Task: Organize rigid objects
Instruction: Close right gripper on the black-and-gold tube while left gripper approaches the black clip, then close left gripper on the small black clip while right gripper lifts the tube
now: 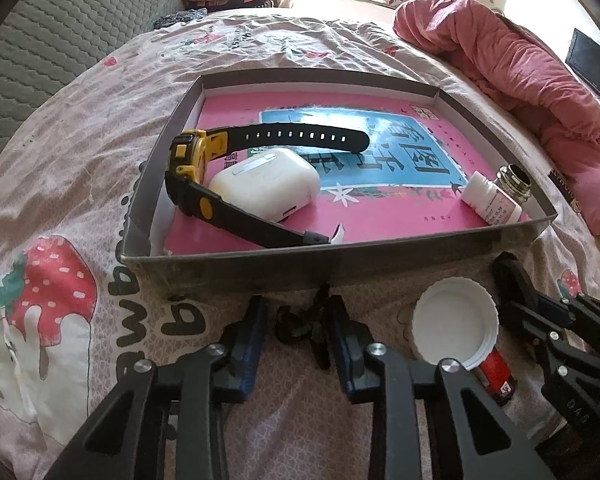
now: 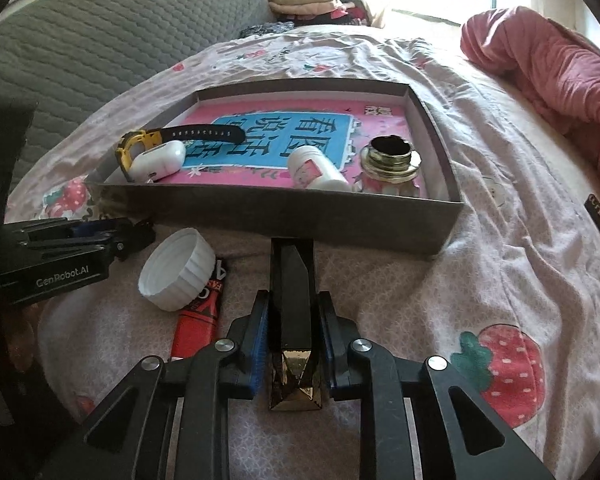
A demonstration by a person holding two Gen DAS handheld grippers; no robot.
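Observation:
A shallow grey box (image 1: 340, 258) (image 2: 260, 200) lies on the bed with a pink book as its floor. It holds a yellow-and-black watch (image 1: 196, 168) (image 2: 140, 142), a white earbud case (image 1: 266, 184) (image 2: 158, 160), a white pill bottle (image 1: 490, 198) (image 2: 318, 170) and an open glass jar (image 1: 514, 178) (image 2: 390, 164). My left gripper (image 1: 296, 324) is open around a small black item (image 1: 300, 324) on the sheet. My right gripper (image 2: 294, 316) is shut on a black-and-gold rectangular bottle (image 2: 294, 312), just short of the box's front wall.
A white jar lid (image 1: 454, 320) (image 2: 178, 274) rests on a red lighter (image 1: 498, 376) (image 2: 198, 320) between the grippers. A red blanket (image 1: 520, 68) (image 2: 548, 64) is heaped at the right. A grey quilted headboard (image 1: 52, 40) rises at the left.

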